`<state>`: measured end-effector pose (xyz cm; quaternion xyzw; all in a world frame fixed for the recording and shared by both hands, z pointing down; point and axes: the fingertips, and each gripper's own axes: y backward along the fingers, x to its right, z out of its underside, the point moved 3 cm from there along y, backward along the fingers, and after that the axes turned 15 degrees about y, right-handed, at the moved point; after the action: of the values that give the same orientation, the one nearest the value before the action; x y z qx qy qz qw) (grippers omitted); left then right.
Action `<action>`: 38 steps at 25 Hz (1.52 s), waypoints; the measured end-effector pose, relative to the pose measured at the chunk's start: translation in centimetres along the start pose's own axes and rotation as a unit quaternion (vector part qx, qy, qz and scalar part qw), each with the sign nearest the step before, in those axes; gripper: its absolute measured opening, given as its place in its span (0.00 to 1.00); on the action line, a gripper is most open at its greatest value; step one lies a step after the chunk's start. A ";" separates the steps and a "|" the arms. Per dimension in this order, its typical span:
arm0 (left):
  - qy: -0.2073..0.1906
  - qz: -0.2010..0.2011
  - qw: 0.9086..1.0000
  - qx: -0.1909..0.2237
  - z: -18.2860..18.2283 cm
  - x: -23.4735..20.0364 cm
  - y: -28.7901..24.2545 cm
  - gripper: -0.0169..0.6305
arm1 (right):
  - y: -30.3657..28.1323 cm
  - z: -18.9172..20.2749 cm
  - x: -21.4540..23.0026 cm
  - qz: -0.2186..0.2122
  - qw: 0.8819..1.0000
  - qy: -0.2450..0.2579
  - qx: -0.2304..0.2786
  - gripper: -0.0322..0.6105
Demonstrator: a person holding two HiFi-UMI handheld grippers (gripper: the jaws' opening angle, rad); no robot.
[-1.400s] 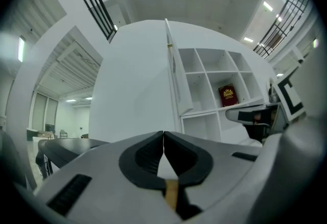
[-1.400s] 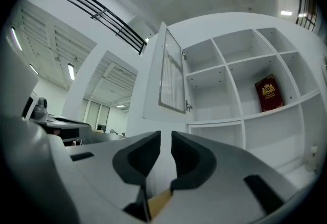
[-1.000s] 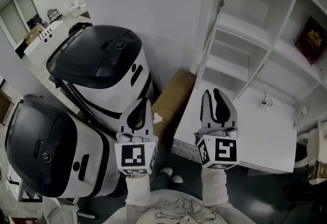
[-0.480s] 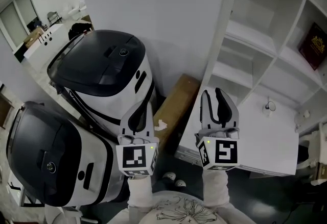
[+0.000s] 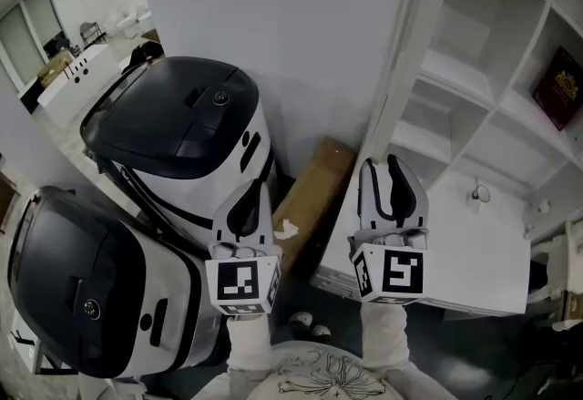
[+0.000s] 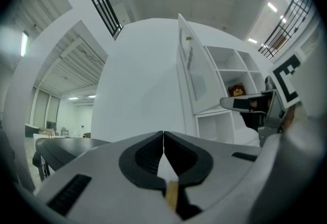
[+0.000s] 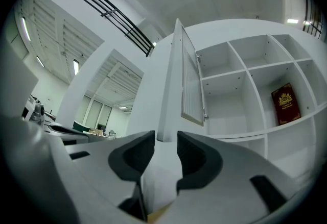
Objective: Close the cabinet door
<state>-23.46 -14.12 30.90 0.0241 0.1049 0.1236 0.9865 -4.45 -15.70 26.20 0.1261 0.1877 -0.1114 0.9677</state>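
Grey right gripper (image 7: 166, 140) has its jaws spread, just been opening, with the free edge of the cabinet door (image 7: 171, 90) showing in the gap past the tips, not pinched. Left gripper (image 6: 163, 140), left of the door, has its jaws pressed together on nothing. Door stands swung out from the white shelf cabinet (image 5: 451, 70); dark red book (image 7: 285, 103) in a compartment right of the door, cardboard box (image 5: 310, 189) and two black-topped machines (image 5: 173, 111) to the door's left.

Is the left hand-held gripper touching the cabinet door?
Apart. The left gripper view shows the cabinet door standing well beyond the shut left hand-held gripper, off to its right.
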 end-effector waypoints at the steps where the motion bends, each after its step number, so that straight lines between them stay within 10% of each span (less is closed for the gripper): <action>1: 0.001 0.001 1.000 0.001 0.0 -0.1 -0.1 0.03 | -0.1 0.0 -0.1 0.000 1.000 0.001 0.000 0.24; 38: 0.024 0.121 0.992 -0.021 2.0 3.2 -5.4 0.03 | 1.9 1.0 2.9 0.104 0.993 -0.006 -0.050 0.16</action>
<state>-18.68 -18.56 31.80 0.0133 0.1220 0.2450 0.9617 -1.03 -14.62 26.33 0.0963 0.1731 -0.0011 0.9802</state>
